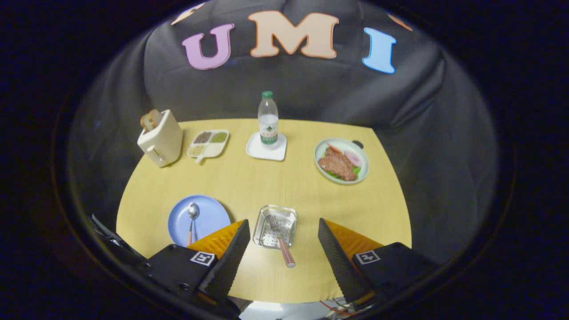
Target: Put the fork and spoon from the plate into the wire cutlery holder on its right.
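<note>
Gripper view, table seen from above and behind the fingers.

Gripper (283, 249): fingers spread wide, nothing between them, held over the near edge of the table (249, 186). Left finger pad (233, 258) sits just beside the plate; right finger pad (335, 258) stands clear on the other side of the holder.

Plate (209, 218): blue, round, near left. Carries the spoon (192, 218), bowl pointing away, slim reddish handle pointing toward the fingers, its end hidden behind the left finger.

Wire cutlery holder (274, 226): shallow metal basket, just right of the plate, between and just ahead of the fingers. The fork (278, 233) already lies in it, tines inside, striped handle sticking out over the near rim.

Handling, judged: spoon is light, stiff and smooth metal, likely slippery on the glazed plate and lying low. Best taken across the handle near its middle, where the pads can close on the narrow width; the bowl would probably slide out.

Pose, judged: gripper level, aimed at the holder; it would need to swing left and dip toward the plate.

Far side: toaster (161, 138), divided dish (209, 143), water bottle (268, 119) on a white coaster (260, 153), plate of food (341, 161), possibly meat and greens.
</note>
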The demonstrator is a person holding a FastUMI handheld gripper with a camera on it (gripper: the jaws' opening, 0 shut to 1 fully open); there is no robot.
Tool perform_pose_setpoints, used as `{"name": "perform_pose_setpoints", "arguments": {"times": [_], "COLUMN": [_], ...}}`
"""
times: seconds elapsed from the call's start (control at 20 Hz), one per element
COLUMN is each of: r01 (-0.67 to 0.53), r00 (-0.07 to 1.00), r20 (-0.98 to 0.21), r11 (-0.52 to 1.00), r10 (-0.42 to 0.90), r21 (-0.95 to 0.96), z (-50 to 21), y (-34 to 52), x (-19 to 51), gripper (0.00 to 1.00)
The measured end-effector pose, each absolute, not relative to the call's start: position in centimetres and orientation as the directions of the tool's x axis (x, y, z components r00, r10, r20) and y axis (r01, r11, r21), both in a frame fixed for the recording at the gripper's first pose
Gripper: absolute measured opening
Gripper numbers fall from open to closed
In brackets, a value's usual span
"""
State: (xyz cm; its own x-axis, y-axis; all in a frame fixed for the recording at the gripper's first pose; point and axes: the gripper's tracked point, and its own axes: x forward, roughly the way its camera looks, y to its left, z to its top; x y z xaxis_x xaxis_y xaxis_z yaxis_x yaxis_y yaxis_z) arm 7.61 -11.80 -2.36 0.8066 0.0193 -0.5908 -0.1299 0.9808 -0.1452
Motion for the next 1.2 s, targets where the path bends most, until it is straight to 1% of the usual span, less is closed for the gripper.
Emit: {"name": "perform_pose_setpoints", "arguments": {"times": [0.15,0.25,0.4,0.65,0.95,1.2], "r01": [-0.18,-0.213,-0.266,-0.313,-0.317,-0.297], "r00": [0.88,0.907,0.914,0.903,0.888,0.875], "r20": [-0.467,-0.4,-0.351,-0.341,-0.384,-0.426], "r11": [0.971,0.963,0.953,0.944,0.941,0.95], "r10": [0.088,0.13,0.201,0.261,0.251,0.229], "r21": [-0.155,-0.168,-0.147,-0.108,-0.117,-0.1], "z": [-0.6,-0.6,-2.1,-7.9,-15.8,-20.6], "y": [-7.9,-5.2,-0.9,4.0,7.1,7.7], "x": [6.8,5.8,4.0,2.4,1.8,1.7], "gripper": [0.98,0.98,0.98,0.99,1.0,1.0]}}
